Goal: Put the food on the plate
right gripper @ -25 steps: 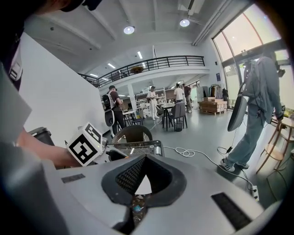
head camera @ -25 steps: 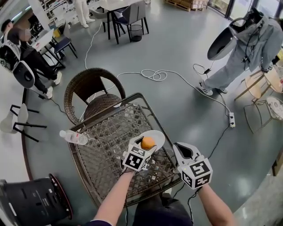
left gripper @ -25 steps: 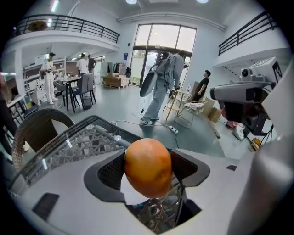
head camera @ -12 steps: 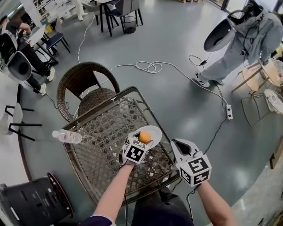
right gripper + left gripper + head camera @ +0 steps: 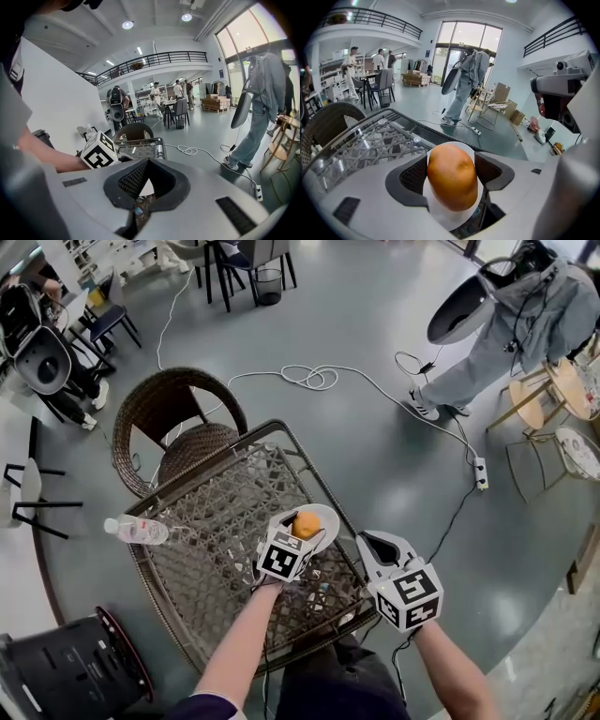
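A round orange piece of food [image 5: 305,524] [image 5: 452,176] sits between the jaws of my left gripper [image 5: 298,532] [image 5: 452,164], which is shut on it. It hangs right over the white plate [image 5: 328,516] [image 5: 451,218] near the table's right edge. Whether the food touches the plate I cannot tell. My right gripper [image 5: 380,545] [image 5: 149,161] stands to the right of the plate, past the table's edge. Its jaws meet at the tips with nothing between them, and a bit of the plate [image 5: 146,188] shows through the gap.
The glass-topped wicker table [image 5: 225,521] carries a water bottle [image 5: 136,530] at its left edge. A wicker chair [image 5: 178,423] stands behind it. A cable [image 5: 309,379] and a power strip [image 5: 480,472] lie on the floor. A person [image 5: 525,324] stands at the far right, and a black bin [image 5: 75,671] is at lower left.
The left gripper has kept its hold on the food over the plate. Both grippers have drifted slightly left in the view as the head camera moved.
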The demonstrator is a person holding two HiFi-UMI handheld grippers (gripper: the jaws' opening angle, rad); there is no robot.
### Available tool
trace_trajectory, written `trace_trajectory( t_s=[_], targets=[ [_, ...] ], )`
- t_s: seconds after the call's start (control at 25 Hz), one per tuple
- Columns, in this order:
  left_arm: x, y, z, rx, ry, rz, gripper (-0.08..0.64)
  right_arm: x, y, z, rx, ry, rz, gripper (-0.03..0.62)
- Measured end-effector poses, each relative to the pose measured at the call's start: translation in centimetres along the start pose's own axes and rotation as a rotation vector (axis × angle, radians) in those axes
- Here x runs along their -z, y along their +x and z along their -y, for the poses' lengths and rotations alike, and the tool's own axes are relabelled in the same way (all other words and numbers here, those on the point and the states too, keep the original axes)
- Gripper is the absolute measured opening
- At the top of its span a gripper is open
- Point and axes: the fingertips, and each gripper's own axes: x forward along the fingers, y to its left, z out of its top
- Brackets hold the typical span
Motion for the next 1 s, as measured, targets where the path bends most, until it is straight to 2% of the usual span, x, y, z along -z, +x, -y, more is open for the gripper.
trace_trajectory(
  t_s=[0.2, 0.52, 0.88, 1.0],
  targets=[
    [-0.6, 0.5, 0.2, 0.034, -0.007, 0.053, 0.318, -0.1, 0.1, -0.2, 0.006, 0.000, -0.007, 0.003],
    [0.4, 0.2, 0.5, 0.077, -0.055, 0.068, 0.319, 0.1, 0.3, -0.3, 0.017, 0.003, -0.018, 0.003],
    [-0.8, -2.9, -0.1, 0.038, -0.071, 0.150, 0.319, -0.7, 0.6, -1.5, 0.009, -0.018, -0.015, 0.003],
    [-1.6, -4.7, 0.4, 0.027, -0.036, 0.175, 0.319, -1.3, 0.4, -1.8, 0.005, -0.026, -0.003, 0.003]
  ],
)
